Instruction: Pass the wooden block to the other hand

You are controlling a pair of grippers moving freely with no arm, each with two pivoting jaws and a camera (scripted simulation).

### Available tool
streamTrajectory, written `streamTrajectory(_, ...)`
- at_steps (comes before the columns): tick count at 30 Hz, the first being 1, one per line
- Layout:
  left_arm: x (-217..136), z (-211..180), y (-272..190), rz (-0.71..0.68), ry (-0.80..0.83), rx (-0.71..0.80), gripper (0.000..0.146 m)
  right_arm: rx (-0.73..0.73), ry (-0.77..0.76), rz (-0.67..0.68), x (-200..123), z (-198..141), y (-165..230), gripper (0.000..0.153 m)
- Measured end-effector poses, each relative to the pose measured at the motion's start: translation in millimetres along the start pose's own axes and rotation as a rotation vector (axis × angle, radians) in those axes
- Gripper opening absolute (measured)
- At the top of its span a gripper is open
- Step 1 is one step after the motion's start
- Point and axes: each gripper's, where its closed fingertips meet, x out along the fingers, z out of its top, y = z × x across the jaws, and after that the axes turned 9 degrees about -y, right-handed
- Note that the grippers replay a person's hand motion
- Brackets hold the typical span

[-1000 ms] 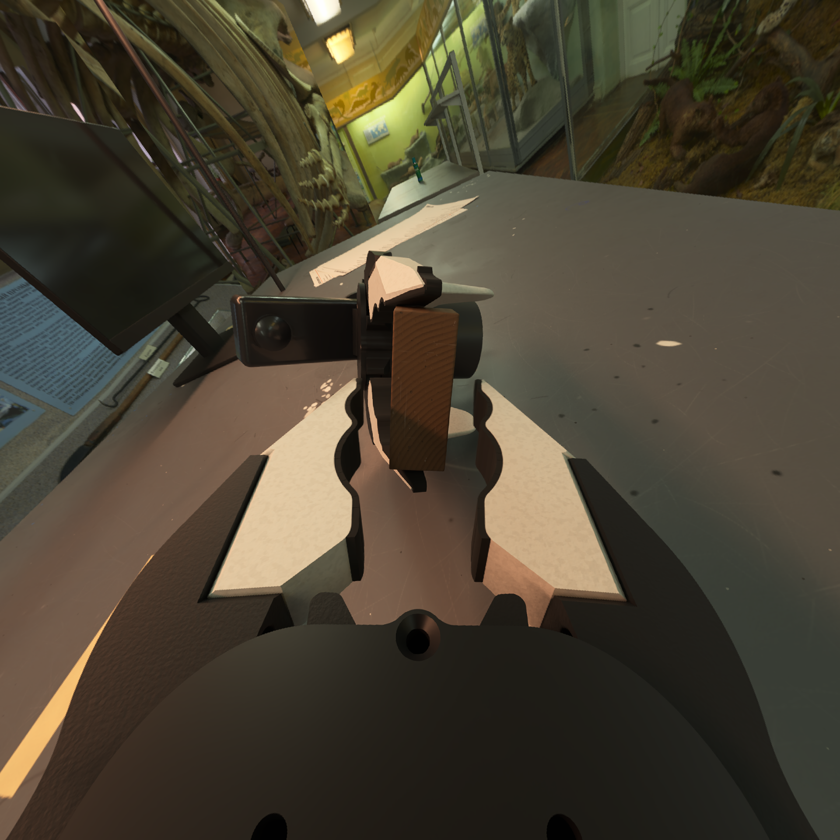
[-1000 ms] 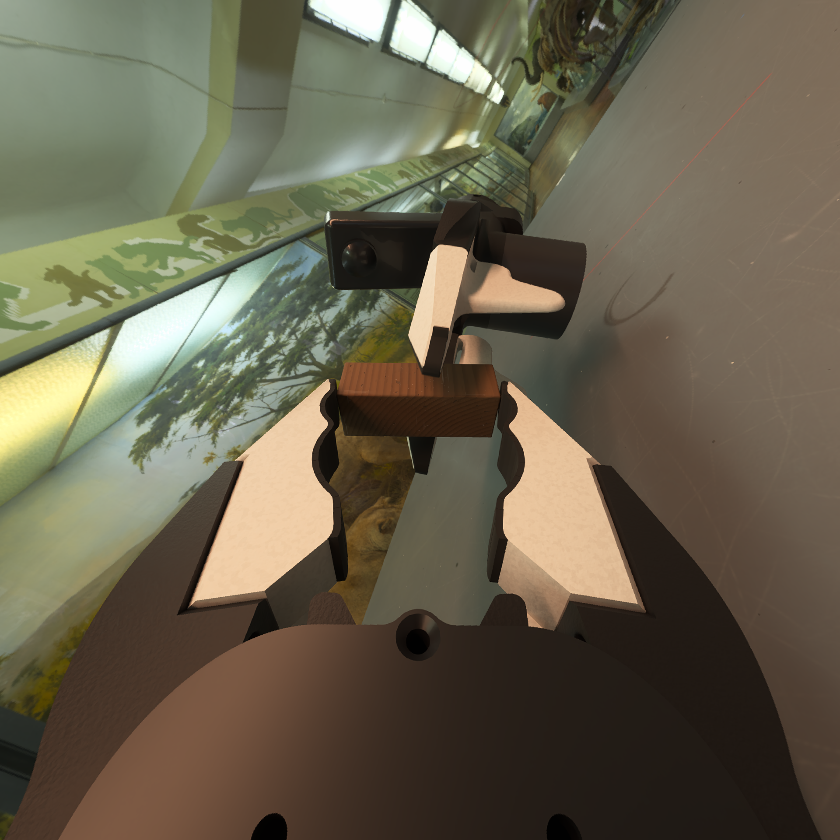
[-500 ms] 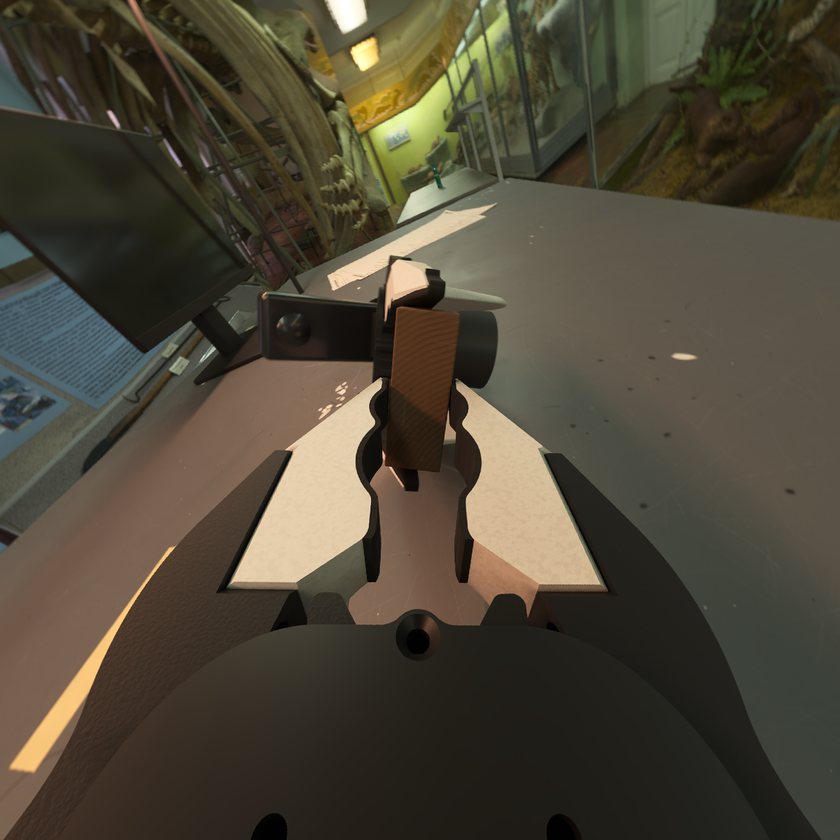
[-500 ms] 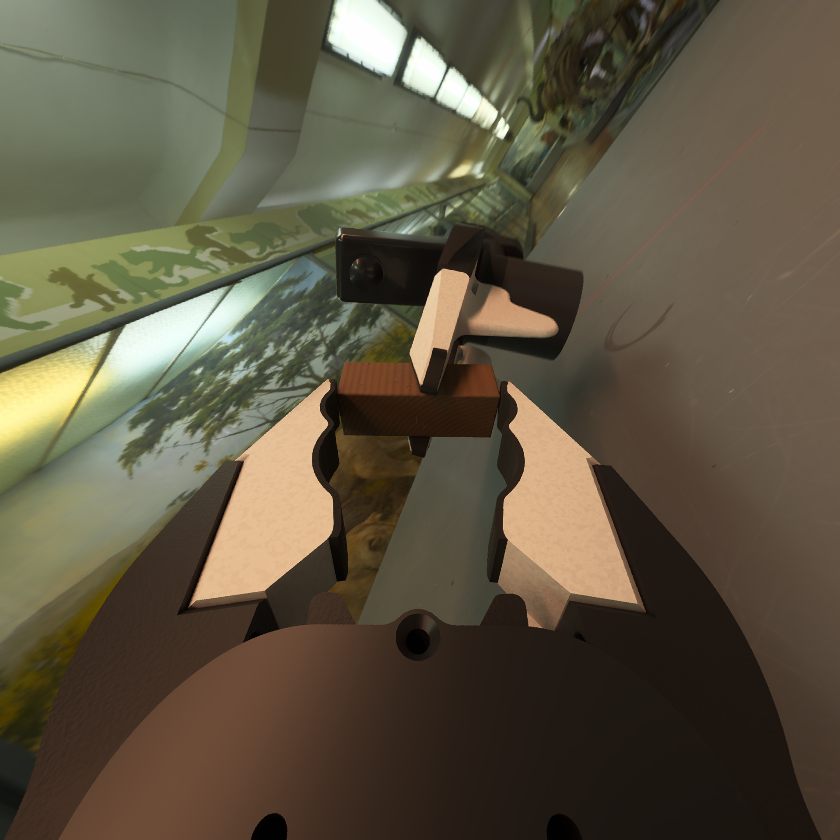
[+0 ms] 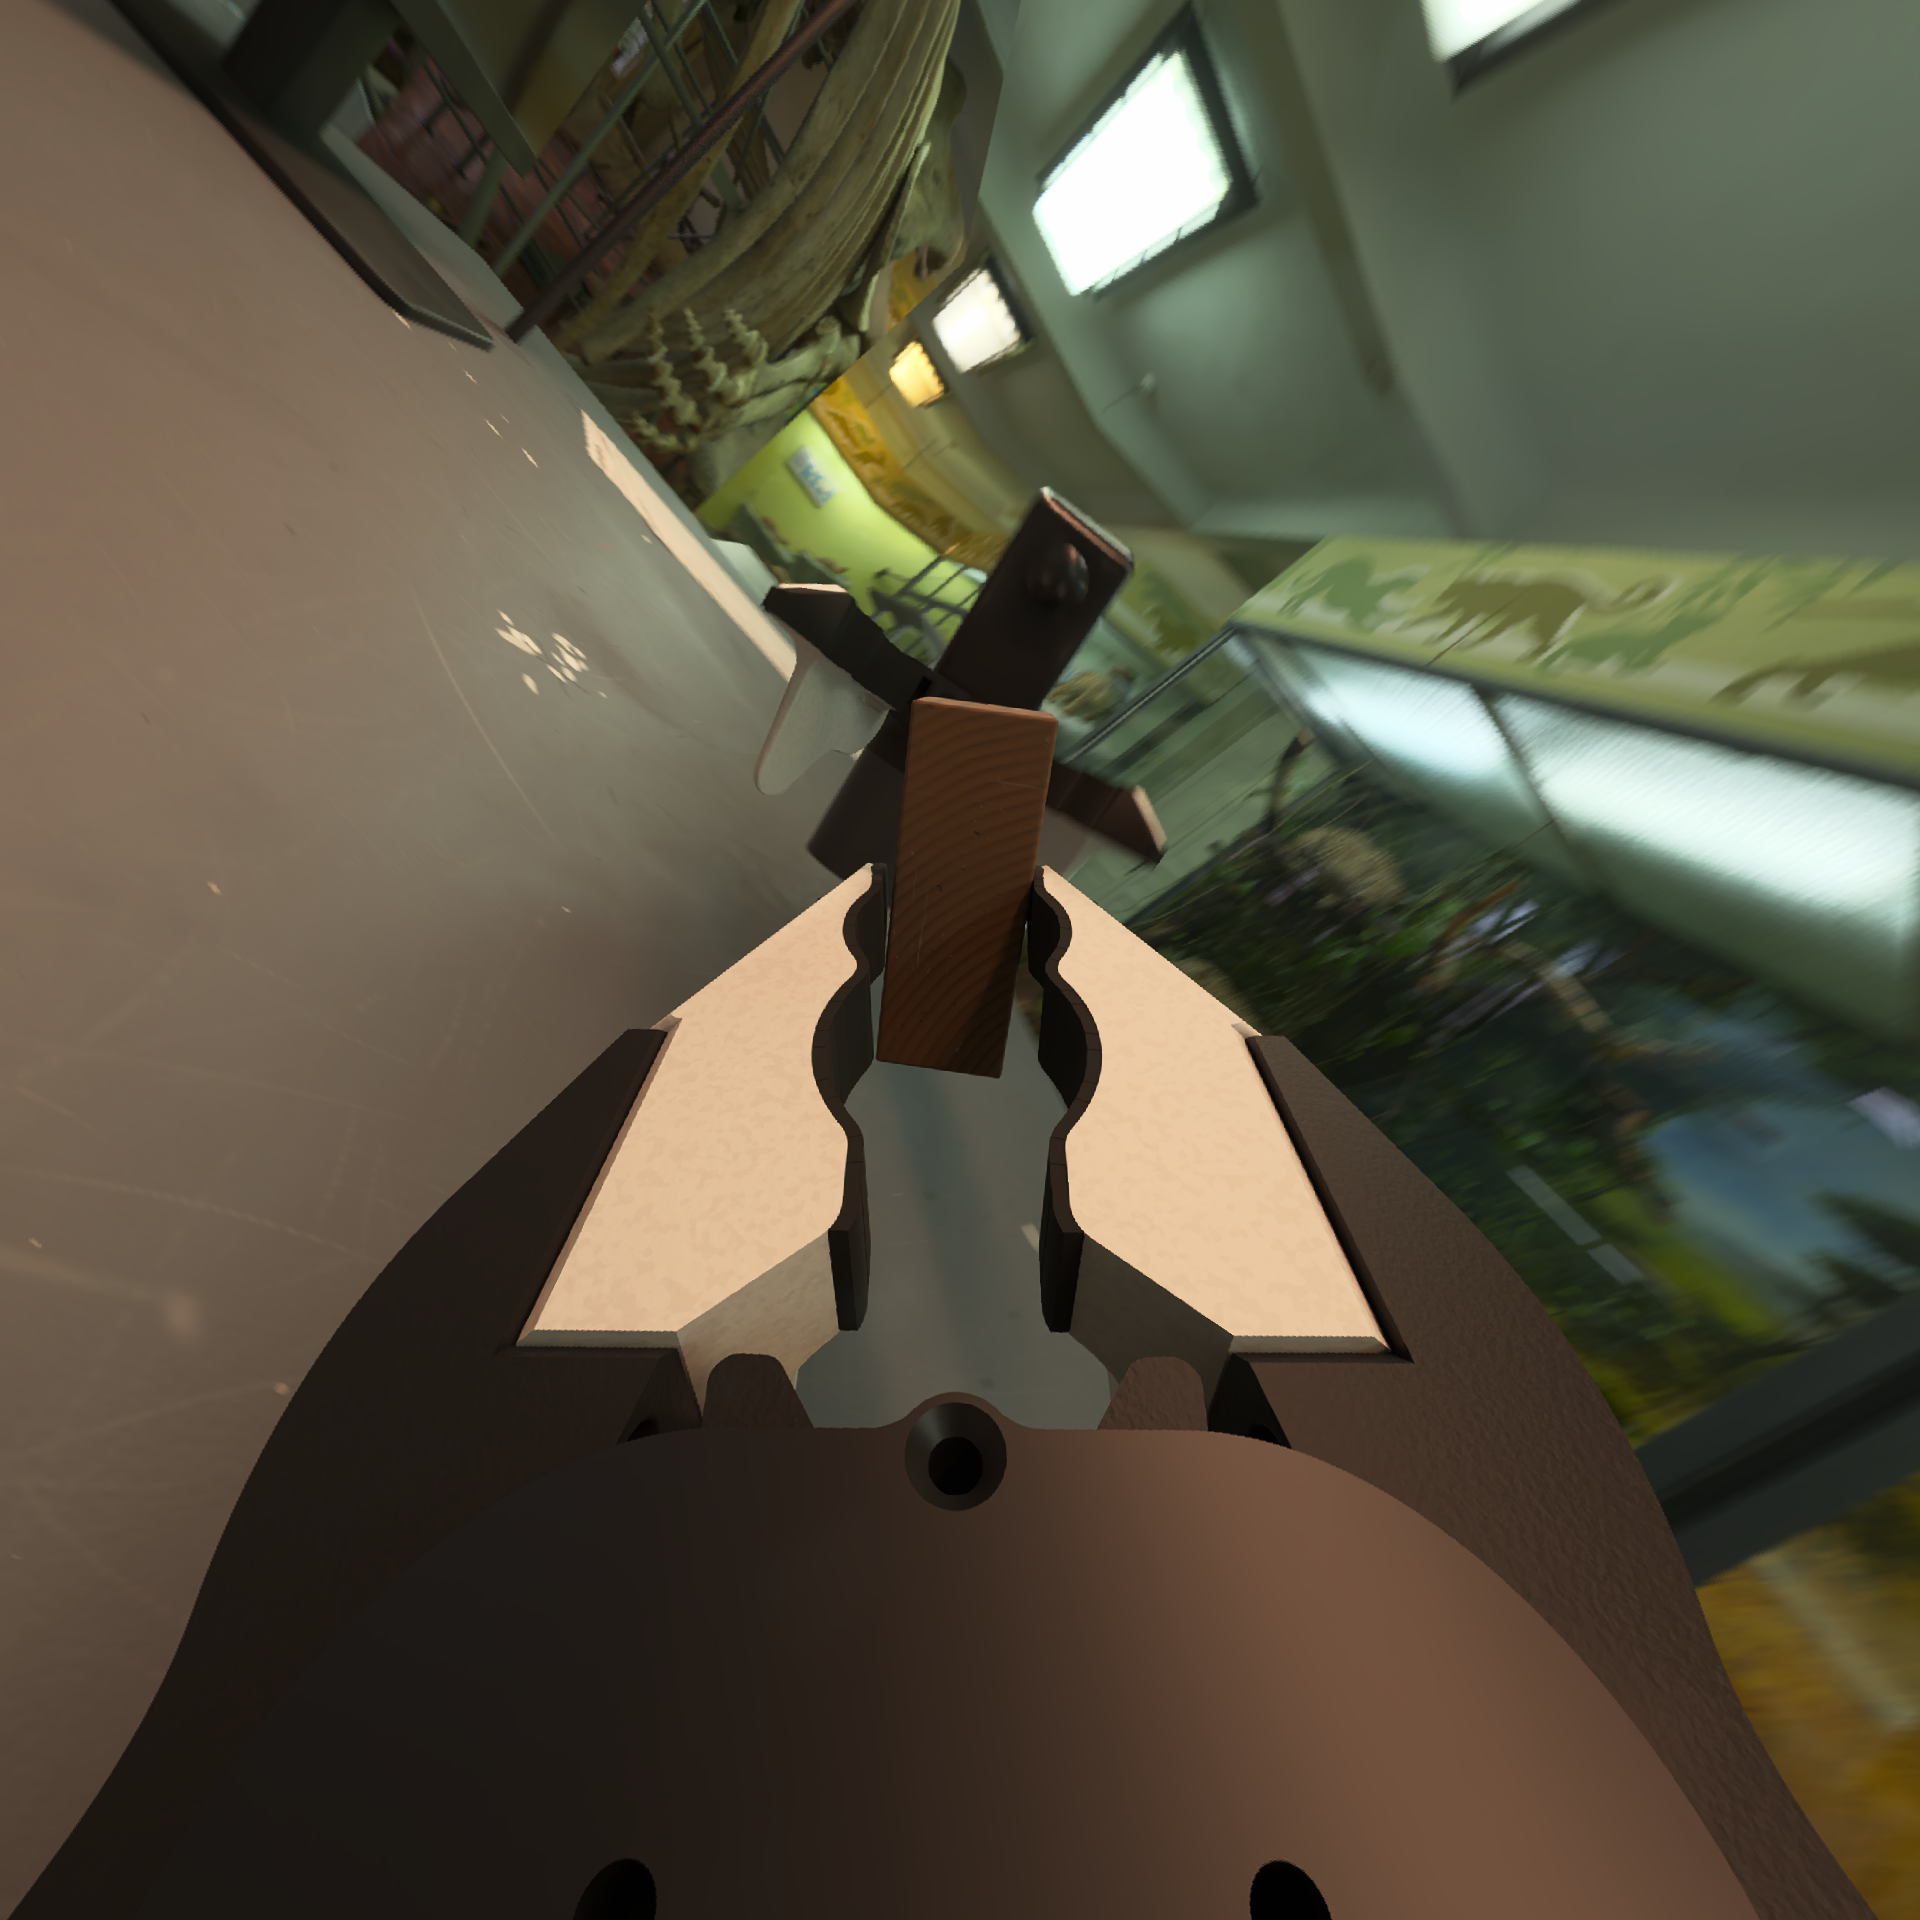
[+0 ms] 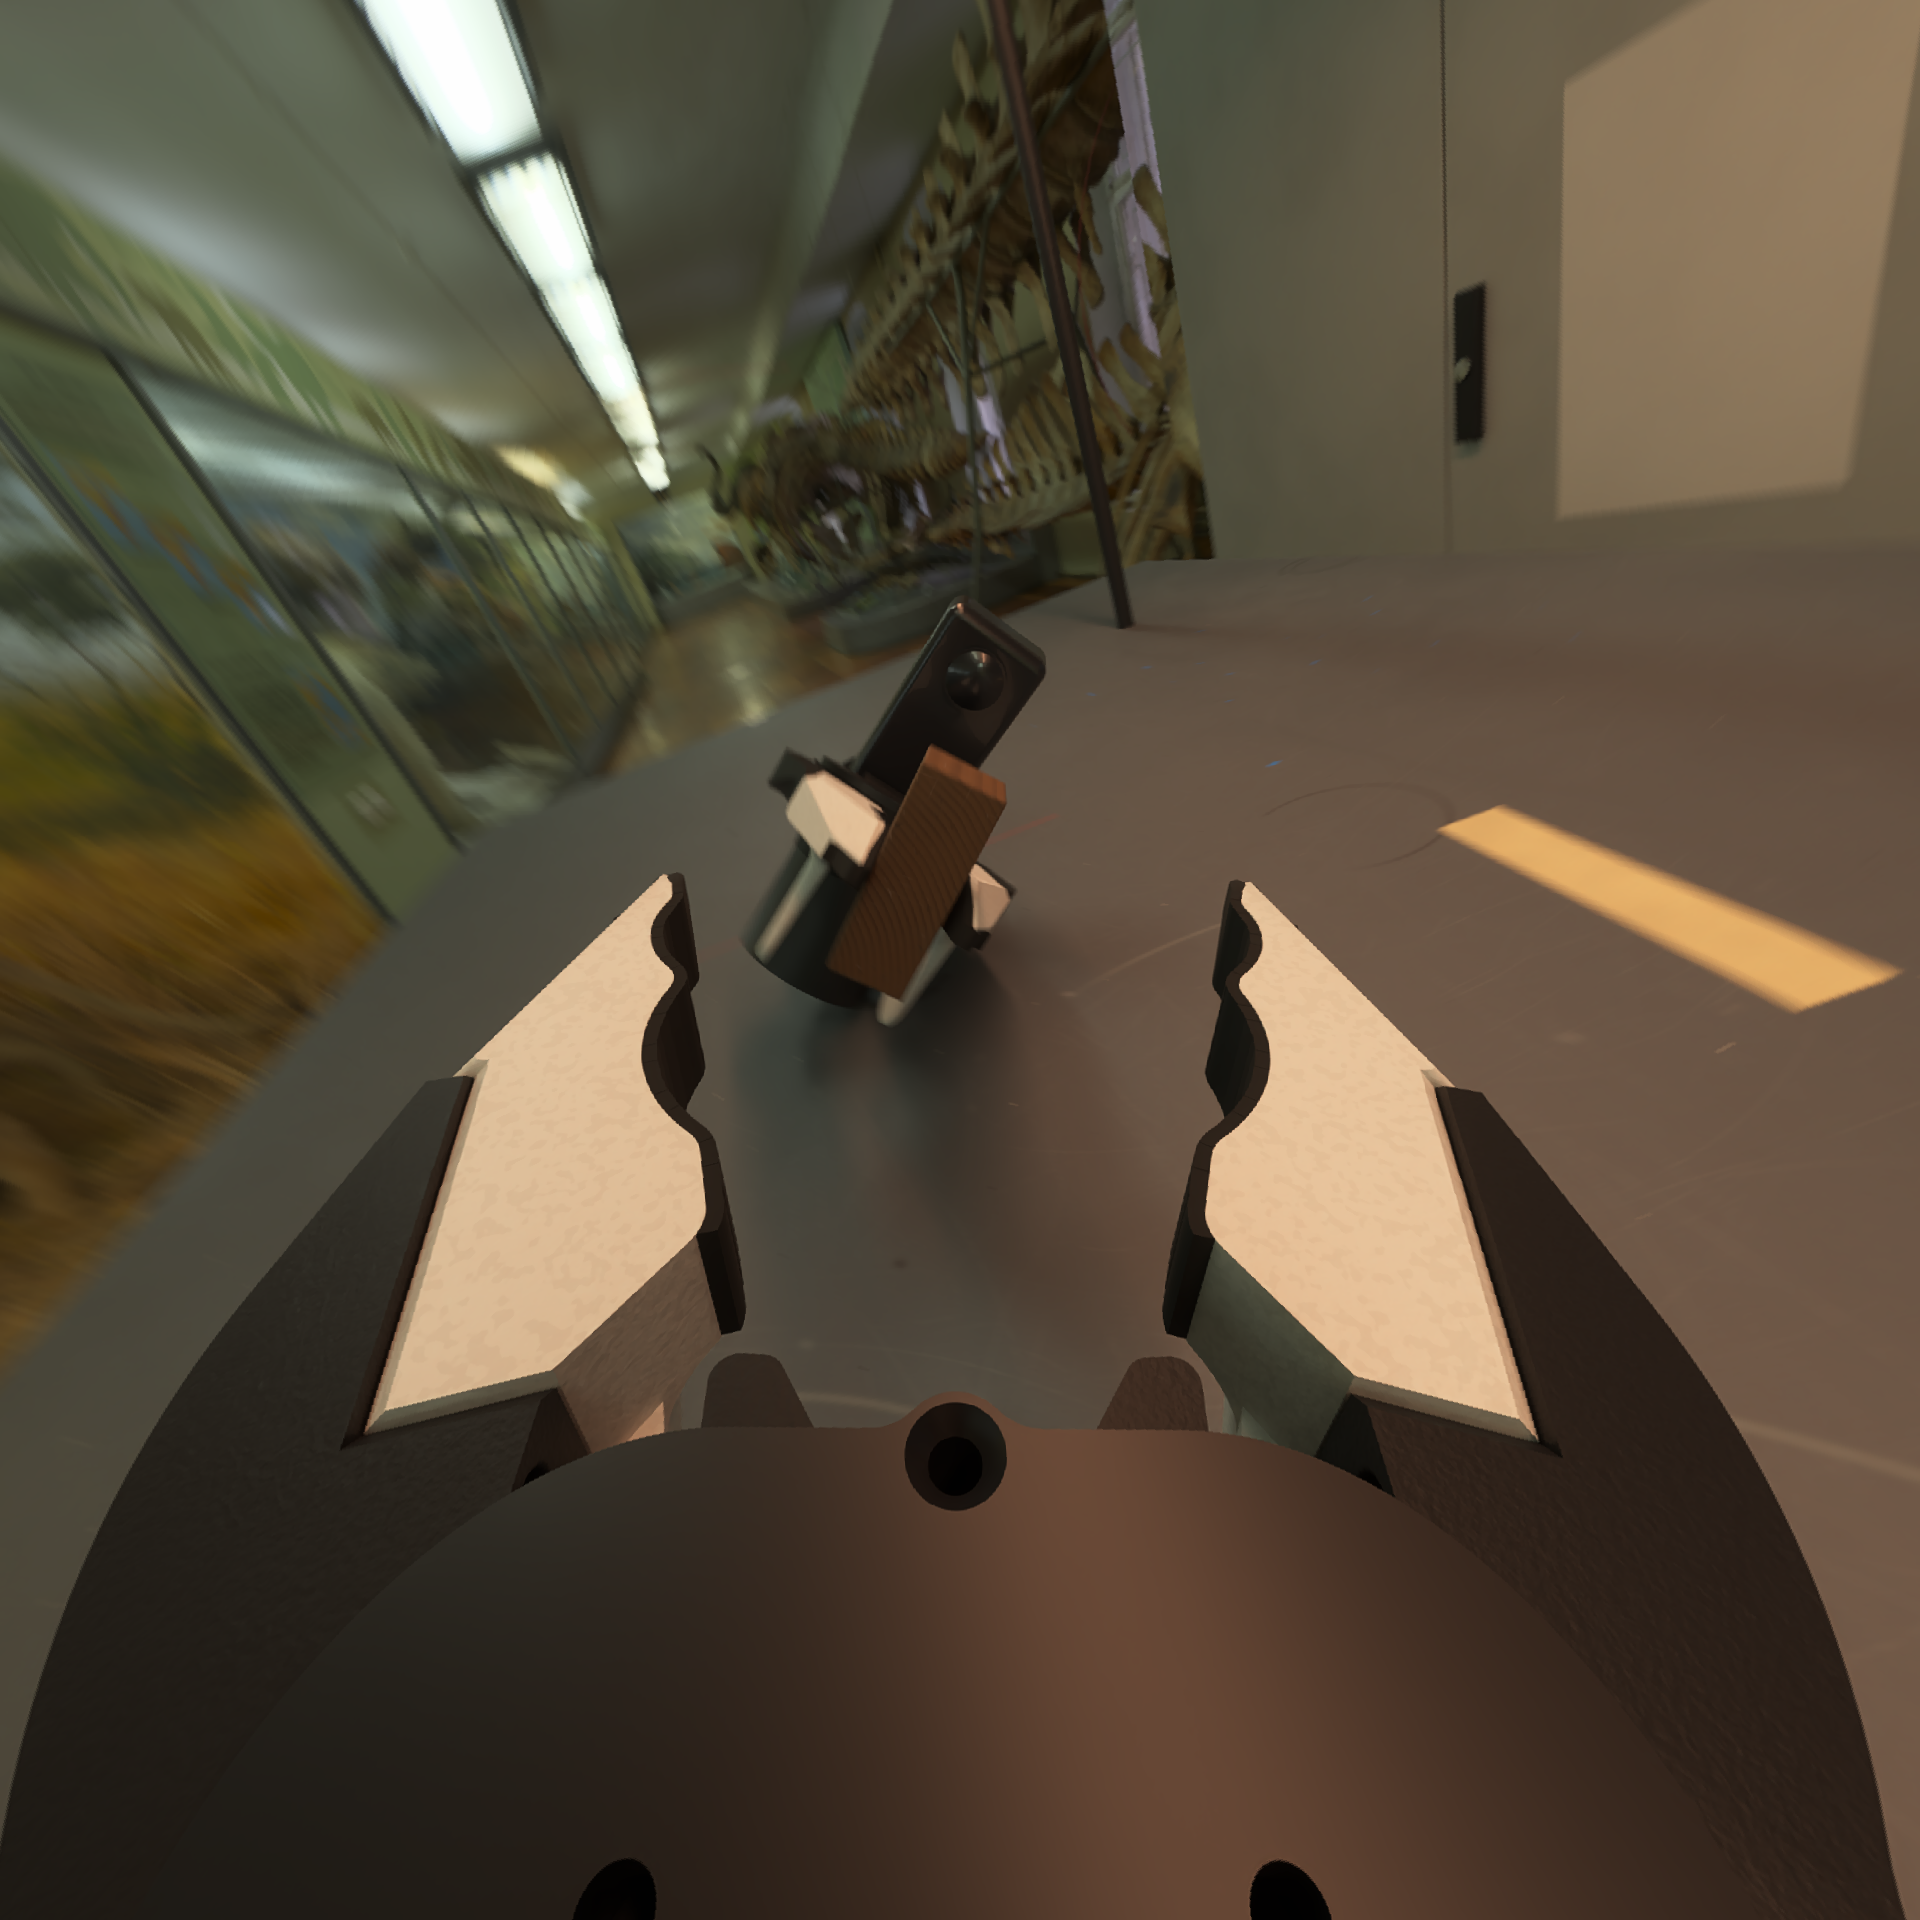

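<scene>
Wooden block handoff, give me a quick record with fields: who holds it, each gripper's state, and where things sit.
holder: left gripper, shut on the wooden block
block pose: clamped near its lower end, long side sticking out past the fingertips
right gripper: open, jaws wide, nothing between them
gap: right gripper apart from the block, no contact
surface: grey table below both grippers
handoff status: block now in one gripper only
</scene>
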Motion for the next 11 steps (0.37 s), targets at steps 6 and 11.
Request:
streamTrajectory(6, -1.3, 0.4, -3.6, -0.058, -0.025, -0.249, 0.026, -0.504, 0.161, -0.032, 8.5, -24.9, 8.6, 0.092)
streamTrajectory(11, 4.6, -19.5, -12.9, -0.099, 0.080, -0.293, 0.026, -0.603, 0.223, -0.027, 14.1, -39.1, 13.8, 0.098)
